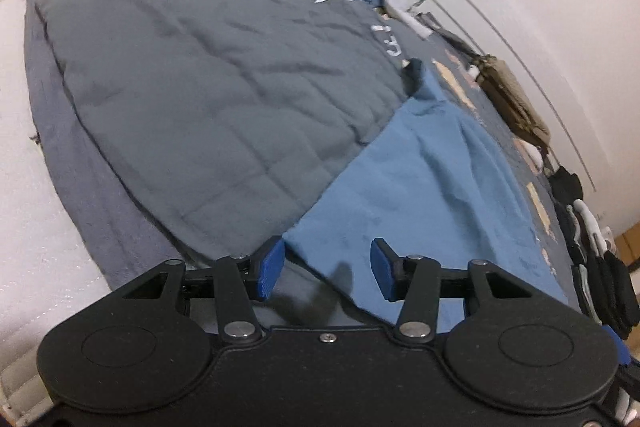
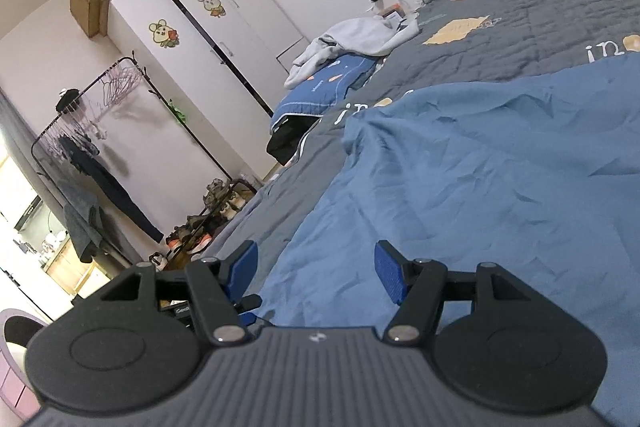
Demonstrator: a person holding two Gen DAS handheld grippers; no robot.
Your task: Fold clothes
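A blue garment [image 1: 432, 187] lies spread on the bed's dark grey quilt [image 1: 208, 87], its plain cloth soft and lightly creased, with no print visible. In the left wrist view its near corner tapers to a point low in the picture, and a straight edge runs diagonally up from there across the quilt. A small dark fold, perhaps a collar or cuff, shows at its far tip, though blur makes that hard to tell. In the right wrist view the same blue cloth [image 2: 480, 179] lies mostly flat with shallow wrinkles, its far edge humped slightly.
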